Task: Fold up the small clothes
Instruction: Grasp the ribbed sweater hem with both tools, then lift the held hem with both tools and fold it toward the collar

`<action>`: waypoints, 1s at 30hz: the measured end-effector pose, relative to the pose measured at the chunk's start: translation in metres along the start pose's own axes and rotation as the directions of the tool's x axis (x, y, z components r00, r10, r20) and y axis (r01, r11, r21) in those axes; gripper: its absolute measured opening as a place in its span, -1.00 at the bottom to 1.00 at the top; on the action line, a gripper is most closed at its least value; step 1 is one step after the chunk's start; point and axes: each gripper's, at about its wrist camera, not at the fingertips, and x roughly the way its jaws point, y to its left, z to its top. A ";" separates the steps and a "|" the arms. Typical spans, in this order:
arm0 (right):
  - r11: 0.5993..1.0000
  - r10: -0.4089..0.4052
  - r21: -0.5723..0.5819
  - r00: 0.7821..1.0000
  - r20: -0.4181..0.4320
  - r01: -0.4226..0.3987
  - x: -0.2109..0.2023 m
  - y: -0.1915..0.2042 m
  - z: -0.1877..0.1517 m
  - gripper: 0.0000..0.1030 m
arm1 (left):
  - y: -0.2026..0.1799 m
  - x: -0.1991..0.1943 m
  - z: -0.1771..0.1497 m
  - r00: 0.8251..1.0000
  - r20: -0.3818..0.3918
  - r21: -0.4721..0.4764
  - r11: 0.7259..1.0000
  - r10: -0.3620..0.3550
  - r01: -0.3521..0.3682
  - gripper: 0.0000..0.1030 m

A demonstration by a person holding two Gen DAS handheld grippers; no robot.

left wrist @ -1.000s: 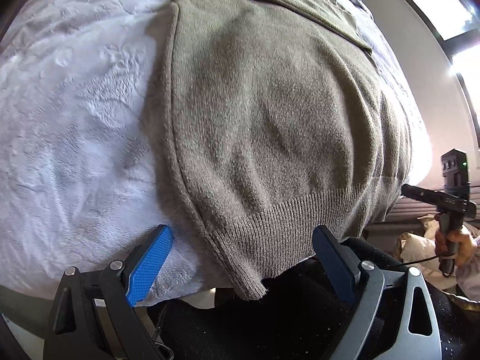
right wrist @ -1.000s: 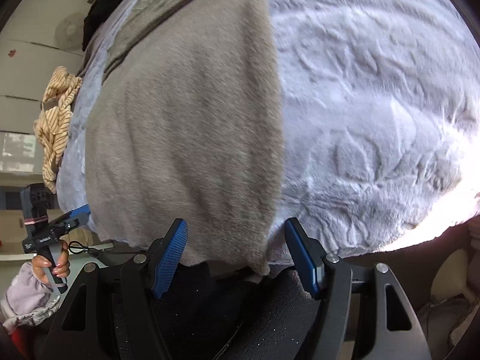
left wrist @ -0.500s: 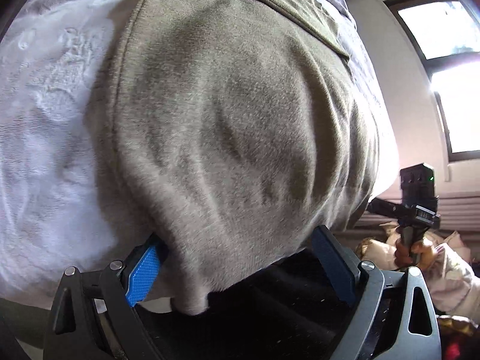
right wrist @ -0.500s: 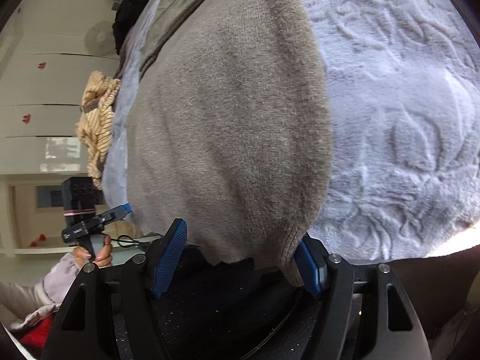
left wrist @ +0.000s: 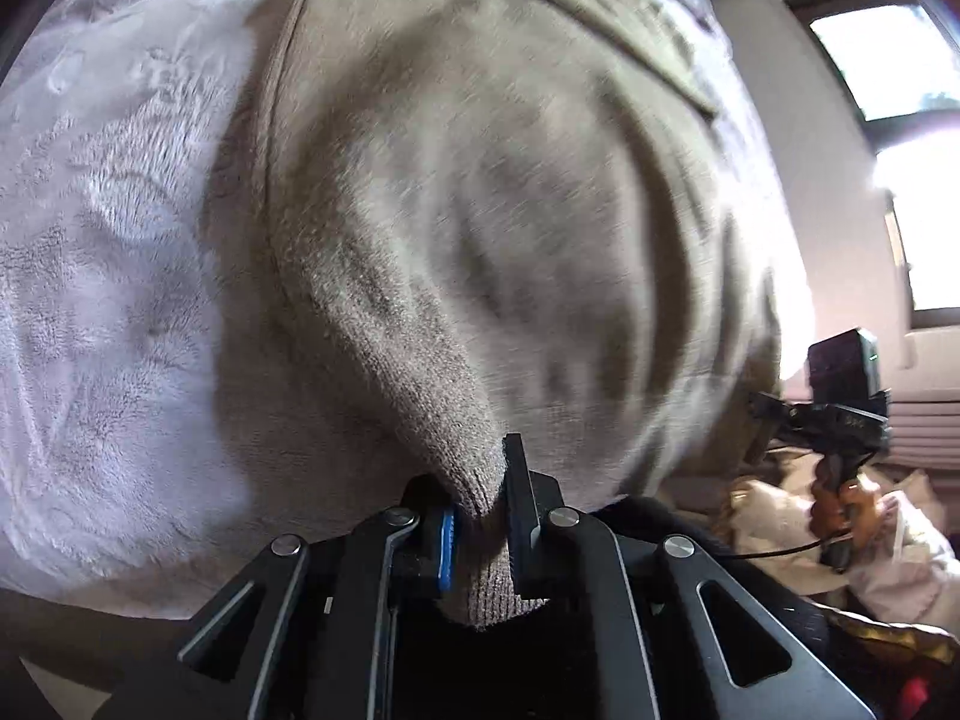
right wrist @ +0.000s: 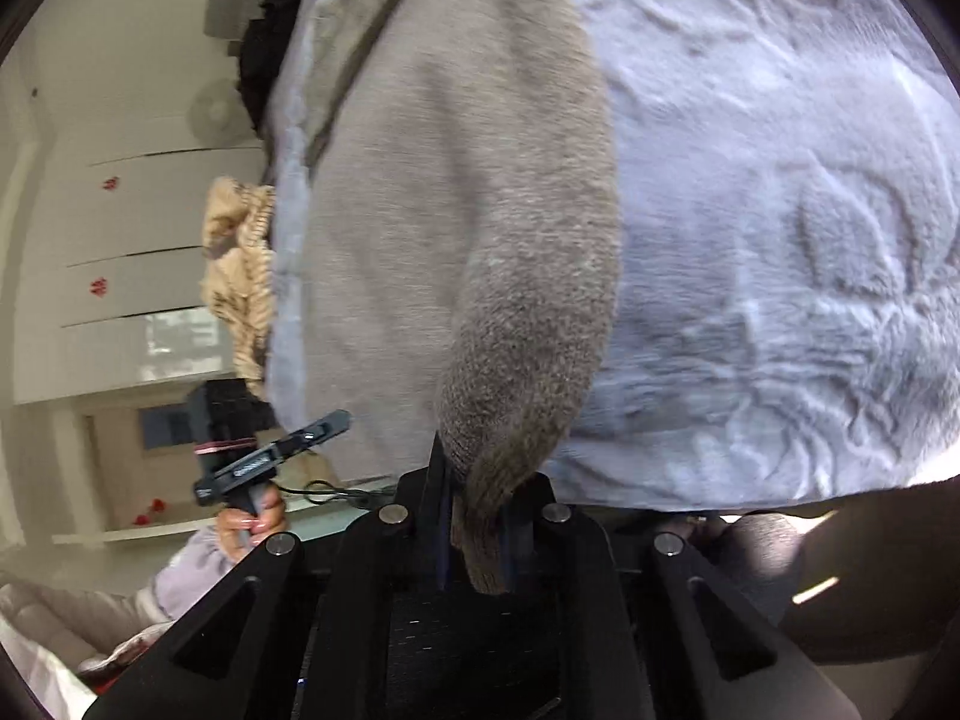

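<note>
**Both grippers pinch the sweater's hem corners**

Left wrist view: the left gripper (left wrist: pixel 480 516) sits at the bottom centre of the frame, its two fingers drawn narrow and clamped on a ribbed hem corner of the grey-brown knit sweater (left wrist: pixel 492 210). A tongue of the knit hangs down past the fingers. The sweater fills the middle and upper part of the frame, with a folded piece of the same cloth lying across it at the top. It rests on a pale fleece blanket (left wrist: pixel 102 252), which fills the left side. At the right edge the other handheld gripper unit (left wrist: pixel 840 396) shows beside a bright window (left wrist: pixel 888 48); its fingers are hidden behind the cloth.

Right wrist view: the right gripper (right wrist: pixel 477 516) at the bottom centre is likewise narrow, gripping another hem corner of the sweater (right wrist: pixel 444 192), which runs up the centre of the frame. The blanket (right wrist: pixel 780 228) takes up the right side. At the left, a tan cable-knit garment (right wrist: pixel 240 264) lies at the blanket's edge, and below it a hand (right wrist: pixel 249 519) holds the other gripper's handle.
</note>
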 end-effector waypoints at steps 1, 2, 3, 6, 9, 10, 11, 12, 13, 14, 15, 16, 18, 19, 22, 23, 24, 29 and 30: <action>1.000 0.030 -0.002 0.999 0.011 -0.030 -0.003 0.005 0.000 -0.74 | -0.001 -0.006 0.001 0.999 0.015 -0.009 1.000 -0.029 0.029 -0.74; 0.999 0.051 -0.004 0.998 0.020 -0.051 -0.005 0.010 0.000 -0.74 | -0.002 -0.009 0.002 0.999 0.025 -0.017 0.999 -0.048 0.049 -0.74; 0.997 0.077 -0.006 0.996 0.033 -0.077 -0.008 0.015 0.000 -0.74 | -0.003 -0.016 0.004 0.996 0.046 -0.035 0.996 -0.078 0.079 -0.74; 0.991 0.135 -0.010 0.989 0.062 -0.135 -0.017 0.028 0.005 -0.74 | -0.004 -0.032 0.012 0.987 0.099 -0.072 0.988 -0.129 0.136 -0.74; 0.980 0.198 -0.025 0.976 0.095 -0.197 -0.026 0.045 0.018 -0.74 | -0.007 -0.044 0.024 0.975 0.154 -0.091 0.980 -0.160 0.175 -0.74; 0.976 0.216 -0.030 0.971 0.105 -0.214 -0.029 0.050 0.021 -0.74 | -0.007 -0.051 0.031 0.970 0.175 -0.094 0.978 -0.169 0.187 -0.74; 0.970 0.242 -0.037 0.963 0.118 -0.239 -0.032 0.057 0.027 -0.74 | -0.007 -0.057 0.038 0.967 0.189 -0.095 0.976 -0.174 0.194 -0.74; 0.964 0.266 -0.047 0.955 0.131 -0.262 -0.037 0.064 0.033 -0.74 | -0.010 -0.063 0.046 0.960 0.215 -0.094 0.974 -0.180 0.204 -0.74; 0.958 0.287 -0.058 0.947 0.144 -0.282 -0.041 0.071 0.040 -0.74 | -0.013 -0.067 0.054 0.955 0.233 -0.092 0.974 -0.183 0.209 -0.74; 0.953 0.303 -0.067 0.941 0.153 -0.296 -0.045 0.077 0.045 -0.74 | -0.015 -0.073 0.062 0.950 0.253 -0.087 0.973 -0.184 0.212 -0.74; 0.948 0.318 -0.077 0.934 0.163 -0.310 -0.050 0.081 0.052 -0.74 | -0.014 -0.083 0.073 0.943 0.273 -0.083 0.973 -0.187 0.217 -0.74; 0.943 0.330 -0.091 0.928 0.171 -0.319 -0.054 0.087 0.059 -0.74 | -0.017 -0.088 0.082 0.937 0.293 -0.080 0.972 -0.190 0.222 -0.74; 0.934 0.353 -0.123 0.917 0.186 -0.335 -0.063 0.102 0.079 -0.74 | -0.016 -0.101 0.097 0.924 0.328 -0.070 0.971 -0.194 0.229 -0.74; 0.930 0.363 -0.134 0.912 0.190 -0.342 -0.067 0.107 0.087 -0.74 | -0.017 -0.104 0.107 0.919 0.344 -0.063 0.971 -0.195 0.230 -0.74; 0.919 0.388 -0.168 0.899 0.205 -0.358 -0.076 0.124 0.122 -0.74 | -0.020 -0.112 0.143 0.903 0.388 -0.048 0.974 -0.186 0.221 -0.74; 0.917 0.391 -0.174 0.897 0.207 -0.360 -0.081 0.125 0.132 -0.74 | -0.020 -0.113 0.155 0.898 0.400 -0.046 0.975 -0.181 0.217 -0.74; 0.915 0.394 -0.179 0.895 0.208 -0.361 -0.082 0.128 0.145 -0.74 | -0.020 -0.113 0.168 0.894 0.412 -0.044 0.976 -0.176 0.213 -0.74; 0.917 0.380 -0.204 0.904 0.196 -0.342 -0.082 0.139 0.211 -0.74 | -0.013 -0.106 0.226 0.883 0.448 -0.056 0.982 -0.136 0.180 -0.74; 0.918 0.378 -0.205 0.906 0.189 -0.340 -0.080 0.139 0.225 -0.74 | -0.010 -0.101 0.241 0.885 0.450 -0.062 0.984 -0.121 0.166 -0.74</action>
